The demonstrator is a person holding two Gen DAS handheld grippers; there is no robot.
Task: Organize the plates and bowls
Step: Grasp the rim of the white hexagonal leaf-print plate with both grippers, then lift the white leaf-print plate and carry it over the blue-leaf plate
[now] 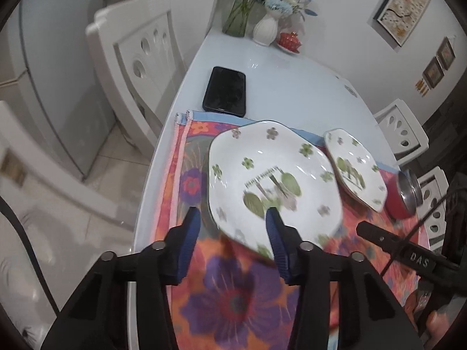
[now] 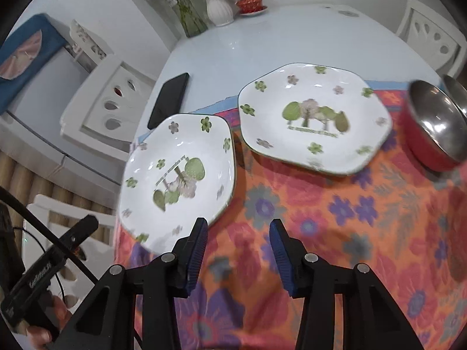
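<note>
Left tongs [image 1: 232,223] angled down over near plate [image 1: 274,180], jaws parted, empty, right tongs [image 2: 239,233] likewise over floral cloth [image 2: 335,233]

Pale glossy tabletop [image 1: 292,87] abutting a white wall [image 1: 335,14]; white cut-out chairs [image 1: 137,55] flank the tabletop; framed pictures [image 1: 404,5] hang above it; tiled floor [image 1: 116,160] lies beneath the chairs.

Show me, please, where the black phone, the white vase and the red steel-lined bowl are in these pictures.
black phone [image 1: 224,92], left wrist view, middle of its dark screen.
white vase [image 2: 219,10], right wrist view, on its ribbed belly.
red steel-lined bowl [image 2: 437,122], right wrist view, on its shiny inner wall.
</note>
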